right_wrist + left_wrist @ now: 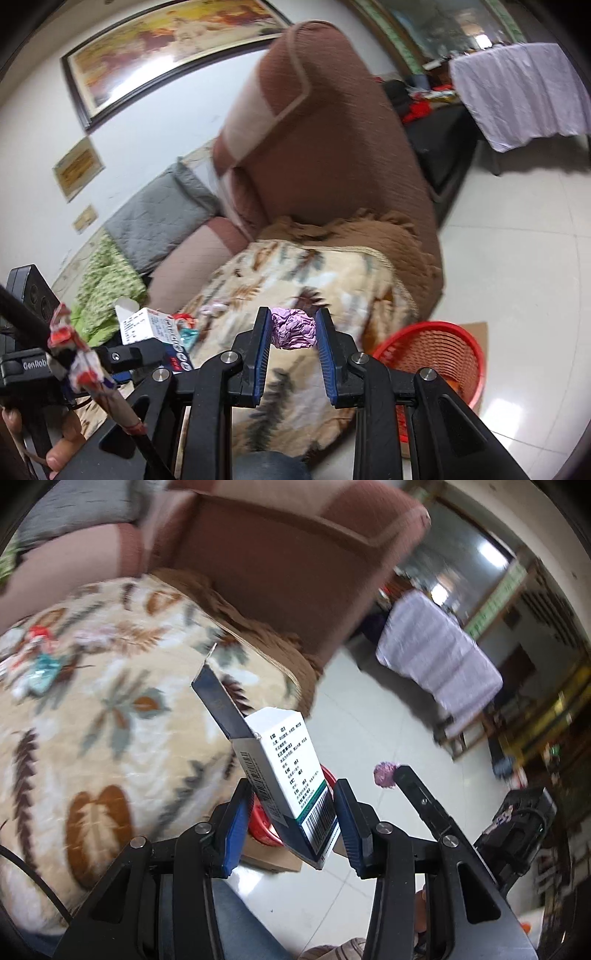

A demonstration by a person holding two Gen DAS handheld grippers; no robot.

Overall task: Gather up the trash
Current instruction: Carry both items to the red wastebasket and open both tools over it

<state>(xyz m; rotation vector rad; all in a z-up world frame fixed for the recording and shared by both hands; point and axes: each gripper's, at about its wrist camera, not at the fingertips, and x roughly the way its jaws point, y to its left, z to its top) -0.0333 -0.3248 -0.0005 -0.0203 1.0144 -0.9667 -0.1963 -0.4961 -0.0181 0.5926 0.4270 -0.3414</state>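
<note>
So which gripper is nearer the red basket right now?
Left, I judge. The left gripper, holding the carton, sits directly above the red basket; the right gripper, clamping purple paper, is off to its side.

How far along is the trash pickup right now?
In hand: the left gripper holds a white box, the right gripper a crumpled purple wrapper. Neither is in the red basket yet. Left: small wrappers on the blanket.

A white and blue medicine box (286, 771), end flap open, stands tilted, clamped at its lower end. A crumpled purple wrapper (293, 328) sits pinched above the blanket. The red mesh basket (436, 354) stands on the floor.
</note>
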